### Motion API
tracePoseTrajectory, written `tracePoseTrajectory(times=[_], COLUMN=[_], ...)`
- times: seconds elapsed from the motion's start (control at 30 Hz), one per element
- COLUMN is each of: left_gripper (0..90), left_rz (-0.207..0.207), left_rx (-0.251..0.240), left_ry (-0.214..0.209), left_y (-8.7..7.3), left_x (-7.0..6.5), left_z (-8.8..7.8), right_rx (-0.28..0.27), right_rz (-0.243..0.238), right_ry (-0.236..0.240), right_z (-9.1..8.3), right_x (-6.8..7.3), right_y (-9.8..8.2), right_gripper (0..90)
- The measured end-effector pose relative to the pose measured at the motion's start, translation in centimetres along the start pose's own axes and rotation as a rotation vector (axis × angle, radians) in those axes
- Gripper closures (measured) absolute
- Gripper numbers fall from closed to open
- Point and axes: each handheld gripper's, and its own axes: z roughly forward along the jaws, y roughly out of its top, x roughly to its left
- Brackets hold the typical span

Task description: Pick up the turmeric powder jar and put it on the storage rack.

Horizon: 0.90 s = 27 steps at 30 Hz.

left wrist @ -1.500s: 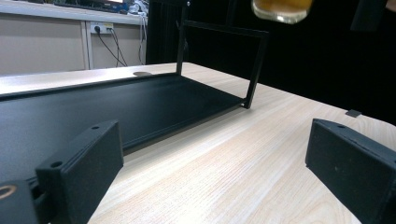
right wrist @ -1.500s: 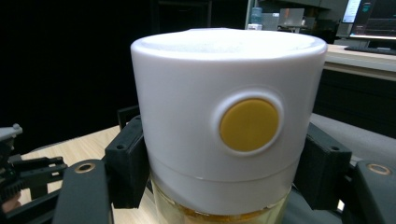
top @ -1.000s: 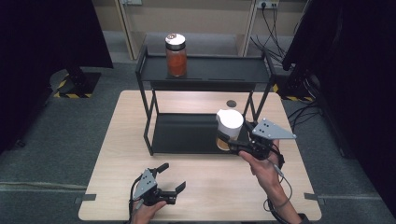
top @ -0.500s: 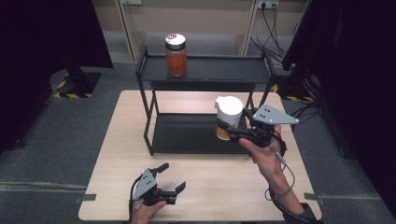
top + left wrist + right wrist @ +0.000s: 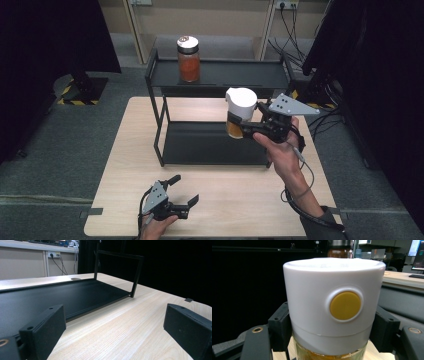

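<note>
My left gripper (image 5: 179,194) rests low at the near edge of the wooden tabletop (image 5: 125,165), its jaws spread wide with nothing between them; in the left gripper view the bare wood grain runs between them toward the lower tray of the black two-tier rack (image 5: 75,293). On the rack's (image 5: 215,75) upper shelf, toward its left end, stands a jar of reddish-orange contents (image 5: 189,58) with a white lid, upright. Farther right, my right gripper (image 5: 239,124) is raised above the rack's lower tray, jaws clamped on either side of a white-lidded jar (image 5: 240,112) holding something yellowish. In the right gripper view the white-lidded jar (image 5: 334,305) sits upright between my jaws, a round yellow button (image 5: 345,305) on the lid's side facing the camera.
</note>
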Motion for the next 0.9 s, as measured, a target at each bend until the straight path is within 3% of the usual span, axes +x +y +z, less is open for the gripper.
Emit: tracePoseTrajectory(times=[0.27, 0.57, 0.9], left_gripper=[3.4, 3.4, 3.4], left_rz=[0.002, 0.0, -0.003], left_rx=[-0.001, -0.001, -0.002], left_ry=[0.002, 0.002, 0.0], left_y=[0.0, 0.0, 0.0], left_x=[0.0, 0.0, 0.0], left_z=[0.0, -0.1, -0.1], right_rx=[-0.005, -0.015, -0.022], right_rz=[-0.002, 0.032, 0.025], right_ry=[0.002, 0.001, -0.041], right_z=[0.8, 2.0, 3.0], right_x=[-0.3, -1.1, -1.4], right_y=[2.1, 4.1, 6.3], right_gripper=[30.8, 30.8, 30.8])
